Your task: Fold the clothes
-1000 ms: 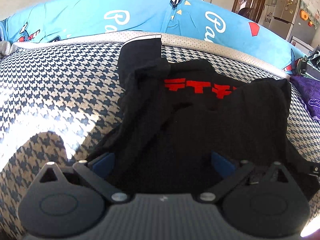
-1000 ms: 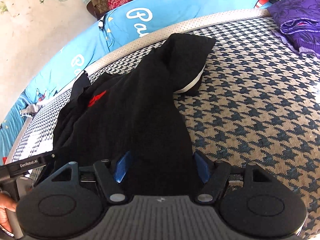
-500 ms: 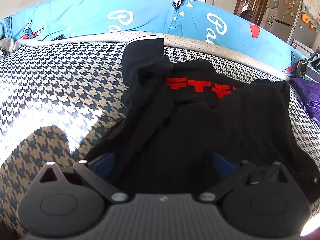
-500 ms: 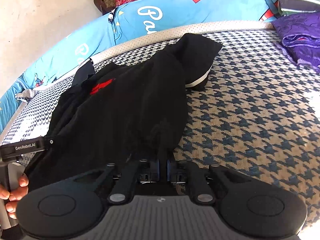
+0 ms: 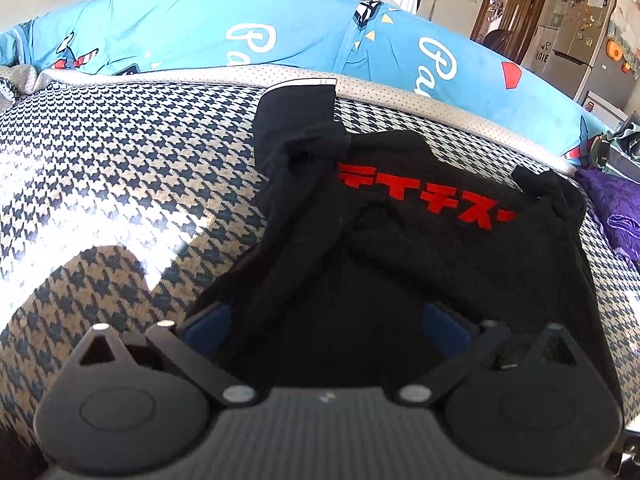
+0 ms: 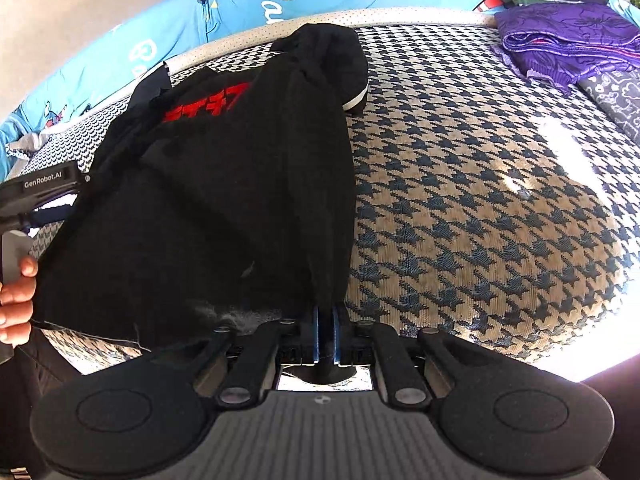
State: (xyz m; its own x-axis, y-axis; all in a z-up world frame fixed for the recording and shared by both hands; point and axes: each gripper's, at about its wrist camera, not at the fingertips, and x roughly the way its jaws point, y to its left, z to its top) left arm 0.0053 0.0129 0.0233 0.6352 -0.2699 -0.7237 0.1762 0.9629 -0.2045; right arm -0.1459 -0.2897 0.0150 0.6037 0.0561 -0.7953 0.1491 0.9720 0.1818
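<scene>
Your right gripper (image 6: 326,334) is clenched on the near hem of the black shirt (image 6: 224,200), the blue pads pinching a gathered bunch of cloth between them. Your left gripper (image 5: 324,320) stands released, its pads spread wide with the shirt's lower edge lying between them and no pinch visible.

Beyond both grippers lies the houndstooth bed cover (image 6: 480,200). The shirt spreads across it, directly ahead of the left gripper and ahead and to the left of the right one. It lies face up, red lettering (image 5: 420,196) showing, with one sleeve (image 5: 296,120) reaching away toward the far edge of the bed. A folded purple cloth (image 6: 568,36) sits well off to the right of the right gripper, clear of the work.

Finding: only one corner of the hem is secured. The cloth from the right gripper runs taut and ridged up toward the collar, while the left side is slack and rumpled.

Recommendation: close the left gripper on the hem at a matching point before lifting. Take a single layer edge, not a bunch, so the fold line stays straight. Raise both corners level and together; uneven lift would likely drag the shirt sideways. Keep your left hand (image 6: 16,296) clear of the draped edge.
</scene>
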